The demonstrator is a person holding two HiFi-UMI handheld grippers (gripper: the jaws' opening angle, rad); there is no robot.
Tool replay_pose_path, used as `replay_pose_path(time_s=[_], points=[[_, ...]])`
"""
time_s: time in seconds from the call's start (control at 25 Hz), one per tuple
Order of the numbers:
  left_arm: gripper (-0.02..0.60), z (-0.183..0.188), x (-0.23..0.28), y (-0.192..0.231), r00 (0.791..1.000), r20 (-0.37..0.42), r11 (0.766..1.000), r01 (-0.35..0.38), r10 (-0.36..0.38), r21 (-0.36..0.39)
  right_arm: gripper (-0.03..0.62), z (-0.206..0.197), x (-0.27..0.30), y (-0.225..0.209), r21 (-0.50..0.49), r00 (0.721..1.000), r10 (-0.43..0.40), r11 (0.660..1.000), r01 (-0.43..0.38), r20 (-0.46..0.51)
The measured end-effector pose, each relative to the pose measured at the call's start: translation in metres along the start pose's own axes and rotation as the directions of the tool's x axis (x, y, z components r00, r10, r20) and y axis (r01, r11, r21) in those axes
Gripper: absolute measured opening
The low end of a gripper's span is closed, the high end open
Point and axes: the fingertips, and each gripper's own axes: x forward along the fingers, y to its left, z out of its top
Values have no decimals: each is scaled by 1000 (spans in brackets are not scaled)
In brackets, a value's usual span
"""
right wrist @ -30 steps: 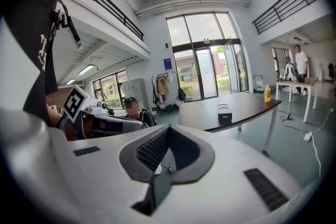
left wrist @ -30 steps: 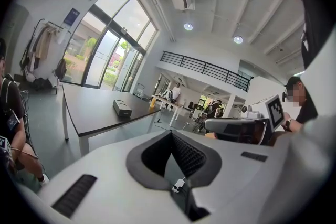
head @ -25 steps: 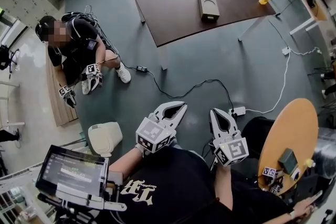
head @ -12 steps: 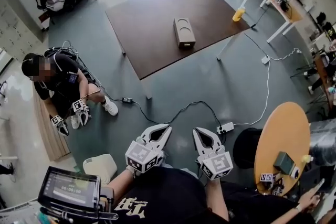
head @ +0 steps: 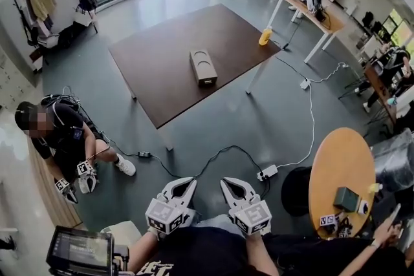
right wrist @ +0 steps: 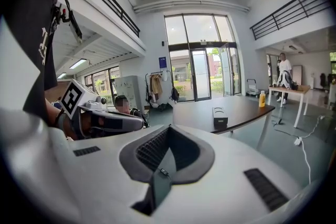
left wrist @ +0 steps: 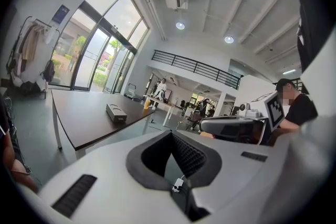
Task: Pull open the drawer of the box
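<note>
The box (head: 202, 66) is a brown oblong case lying on the dark brown table (head: 162, 68), far ahead of me across the floor. It shows small in the left gripper view (left wrist: 116, 113) and in the right gripper view (right wrist: 220, 117). My left gripper (head: 189, 181) and right gripper (head: 226, 181) are held side by side close to my body, both pointing toward the table. Each has its jaws shut with nothing between them, as seen for the left gripper (left wrist: 170, 132) and the right gripper (right wrist: 169, 127). I cannot make out the drawer from here.
A yellow bottle (head: 264, 37) stands at the table's far right corner. A person (head: 61, 139) sits on the floor at left, holding grippers. Cables and a power strip (head: 268, 172) lie on the floor ahead. A round wooden table (head: 339, 168) is at right.
The head view has lifted, showing more of the room; the table and box now sit nearer the frame's middle. Both grippers appear lower in view, still shut and side by side.
</note>
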Motion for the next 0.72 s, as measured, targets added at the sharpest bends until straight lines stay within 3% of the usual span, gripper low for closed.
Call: replay_pose_path(time_s=[0.32, 0.72], points=[[6, 7, -10, 15, 999, 25, 999, -43, 43, -8, -14, 6, 17, 11, -17, 999, 47, 999, -47, -17], [6, -11, -12, 26, 992, 9, 991, -128, 128, -26, -14, -12, 31, 4, 7, 992, 122, 993, -121, -37]])
